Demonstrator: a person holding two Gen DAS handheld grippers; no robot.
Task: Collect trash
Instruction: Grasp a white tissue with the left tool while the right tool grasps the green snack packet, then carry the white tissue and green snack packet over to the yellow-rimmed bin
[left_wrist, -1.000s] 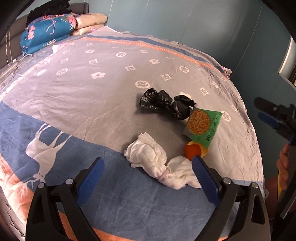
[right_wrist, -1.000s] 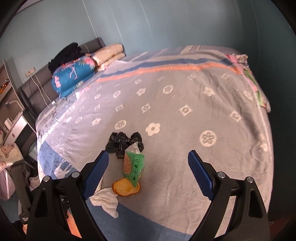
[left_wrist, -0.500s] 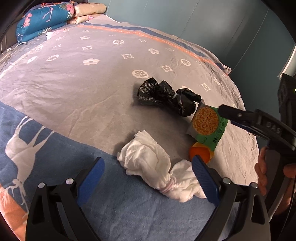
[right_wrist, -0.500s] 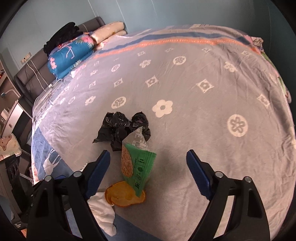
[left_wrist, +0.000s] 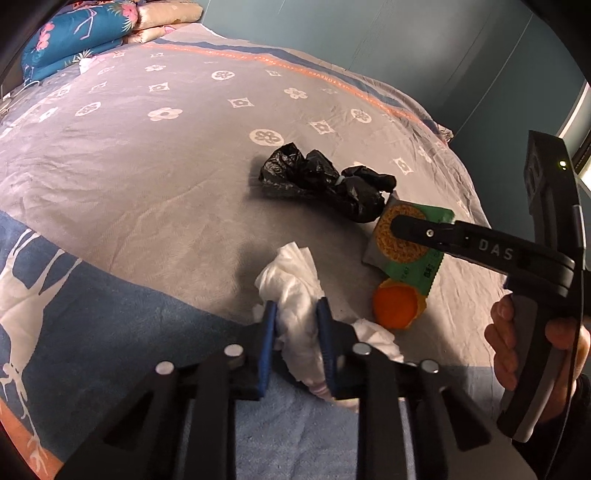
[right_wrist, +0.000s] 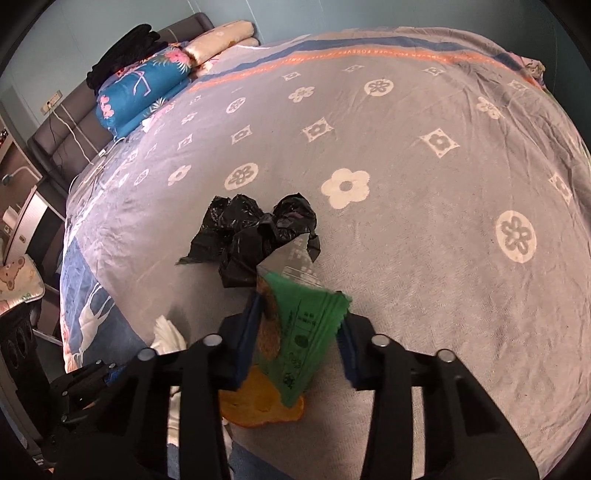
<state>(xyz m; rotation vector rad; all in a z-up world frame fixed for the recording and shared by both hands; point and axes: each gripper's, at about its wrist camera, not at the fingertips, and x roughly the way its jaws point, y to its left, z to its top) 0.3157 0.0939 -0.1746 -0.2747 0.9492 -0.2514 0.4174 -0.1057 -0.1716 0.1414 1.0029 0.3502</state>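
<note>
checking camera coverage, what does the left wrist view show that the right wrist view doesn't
Only the left wrist view: the left gripper pinching the white tissue wad, and the person's hand on the right gripper's handle.

Only the right wrist view: the right gripper closing around the green snack packet, black clothes on the bedding, the headboard.

Both: black plastic bag, orange peel, patterned bedspread, blue floral quilt.

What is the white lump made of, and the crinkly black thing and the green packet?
The white lump looks like soft tissue paper: matte, crumpled folds. The black thing seems thin plastic bag film: glossy wrinkles. The green packet looks like printed plastic wrapper with a zigzag edge.
</note>
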